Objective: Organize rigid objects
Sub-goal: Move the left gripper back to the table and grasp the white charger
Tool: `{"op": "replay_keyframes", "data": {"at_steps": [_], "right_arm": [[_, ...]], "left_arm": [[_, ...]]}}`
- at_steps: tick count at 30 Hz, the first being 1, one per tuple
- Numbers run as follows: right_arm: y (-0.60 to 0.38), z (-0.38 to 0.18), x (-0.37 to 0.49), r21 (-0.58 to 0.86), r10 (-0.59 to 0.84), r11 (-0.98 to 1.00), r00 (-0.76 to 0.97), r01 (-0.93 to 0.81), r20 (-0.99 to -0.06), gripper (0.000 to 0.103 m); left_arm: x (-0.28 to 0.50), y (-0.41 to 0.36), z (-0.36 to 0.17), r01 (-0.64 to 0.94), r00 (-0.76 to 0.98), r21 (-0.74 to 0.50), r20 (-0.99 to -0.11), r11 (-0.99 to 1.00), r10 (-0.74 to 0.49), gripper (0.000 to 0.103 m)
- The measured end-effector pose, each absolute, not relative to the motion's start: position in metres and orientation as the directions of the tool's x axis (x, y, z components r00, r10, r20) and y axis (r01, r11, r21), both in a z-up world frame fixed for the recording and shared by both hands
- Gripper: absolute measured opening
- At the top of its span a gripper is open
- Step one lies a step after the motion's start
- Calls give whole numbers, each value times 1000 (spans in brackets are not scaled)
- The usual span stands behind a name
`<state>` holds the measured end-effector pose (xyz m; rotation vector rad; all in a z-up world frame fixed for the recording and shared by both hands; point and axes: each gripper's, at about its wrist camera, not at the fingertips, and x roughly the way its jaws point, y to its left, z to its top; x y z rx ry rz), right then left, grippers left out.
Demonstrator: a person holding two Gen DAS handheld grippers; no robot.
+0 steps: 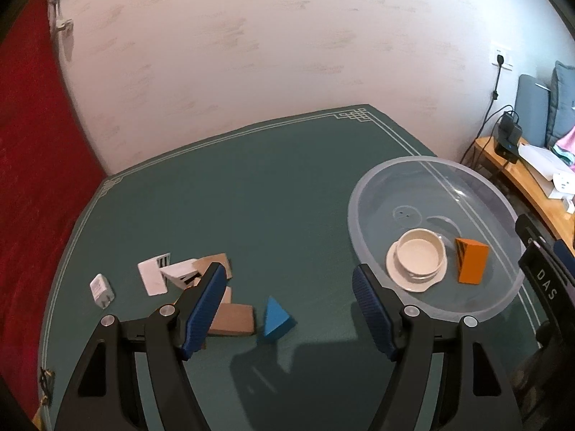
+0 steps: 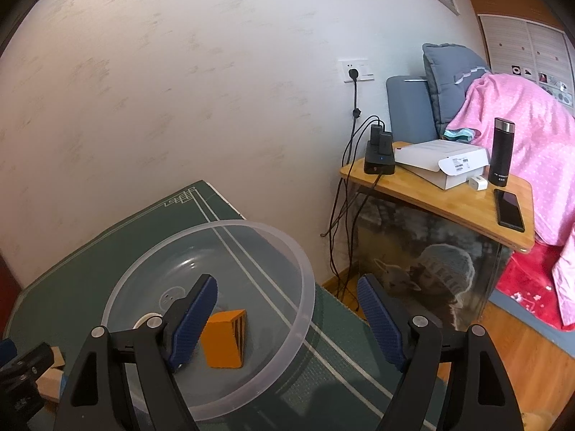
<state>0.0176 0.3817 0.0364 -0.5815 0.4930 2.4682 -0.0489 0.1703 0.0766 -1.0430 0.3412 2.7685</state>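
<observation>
Both tongs gape empty: left gripper [image 1: 287, 287] above blue wedge [image 1: 276, 319], right gripper [image 2: 287, 303] over orange block [image 2: 225, 339]

A clear plastic basin [image 1: 503, 194] holds an orange block [image 1: 474, 264] with black stripes and a cream bowl [image 1: 418, 253]. Beside the basin, a blue wedge [image 1: 275, 318] lies on a dark green mat [image 1: 269, 186].

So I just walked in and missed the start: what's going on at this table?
A person is sorting small objects into a clear basin. An orange block and a white bowl are already inside. Both tongs are open and empty: the left tongs hang over the blue wedge, the right tongs over the basin.
</observation>
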Motion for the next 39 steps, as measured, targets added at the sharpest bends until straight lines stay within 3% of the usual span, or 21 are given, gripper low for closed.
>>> {"op": "replay_keyframes", "data": {"at_steps": [22, 39], "right_arm": [[369, 33, 10, 212, 341, -838, -786, -503, -516, 86], [364, 33, 7, 200, 329, -851, -791, -485, -516, 86]], "left_arm": [[-59, 80, 66, -40, -718, 91, -695, -995, -34, 77], [-85, -37, 52, 197, -674, 99, -708, -975, -209, 77]]}}
